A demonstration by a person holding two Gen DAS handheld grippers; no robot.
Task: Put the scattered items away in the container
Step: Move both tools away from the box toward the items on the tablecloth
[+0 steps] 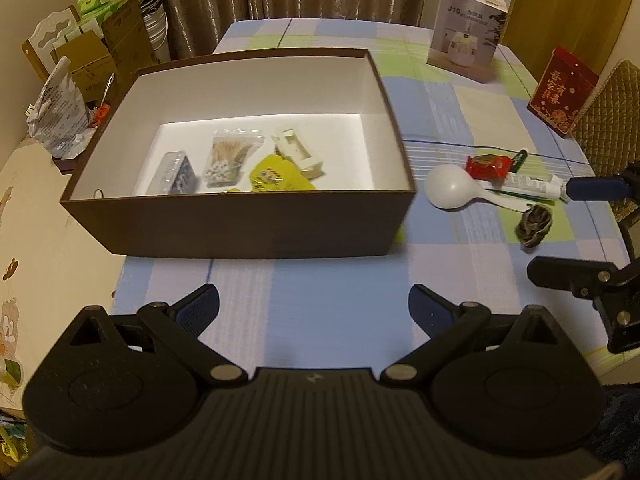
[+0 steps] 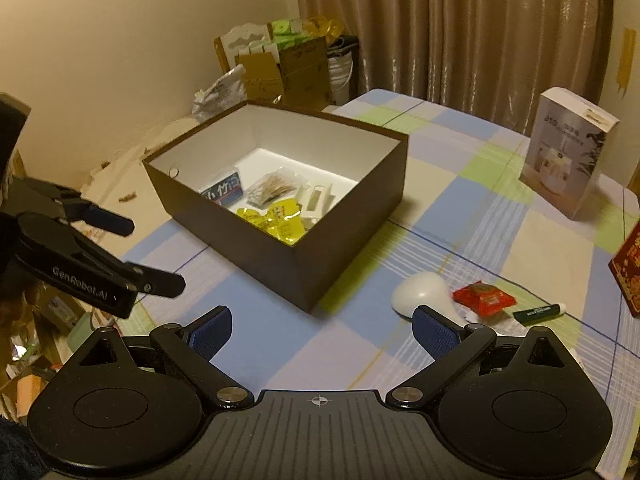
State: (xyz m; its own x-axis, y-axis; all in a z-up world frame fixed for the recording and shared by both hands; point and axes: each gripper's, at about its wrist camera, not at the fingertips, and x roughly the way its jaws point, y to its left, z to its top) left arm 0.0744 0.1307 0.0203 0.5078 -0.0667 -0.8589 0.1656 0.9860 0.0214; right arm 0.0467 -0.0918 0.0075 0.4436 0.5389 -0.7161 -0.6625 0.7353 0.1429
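A brown box (image 1: 248,228) with a white inside stands on the checked tablecloth; it also shows in the right wrist view (image 2: 352,216). It holds a cotton swab bag (image 1: 228,160), a yellow packet (image 1: 276,174), a white holder (image 1: 298,152) and a small blue pack (image 1: 172,174). Right of the box lie a white spoon (image 1: 448,190), a red packet (image 1: 488,166), a white tube (image 1: 532,184), a green stick (image 1: 520,158) and a dark crumpled lump (image 1: 534,226). My left gripper (image 1: 314,314) is open and empty in front of the box. My right gripper (image 2: 322,330) is open and empty near the spoon (image 2: 420,292).
A white product carton (image 1: 466,28) and a red printed box (image 1: 562,90) stand at the table's far right. Cardboard boxes and bags (image 1: 92,60) pile up left of the table. A quilted chair back (image 1: 612,120) is at the right edge.
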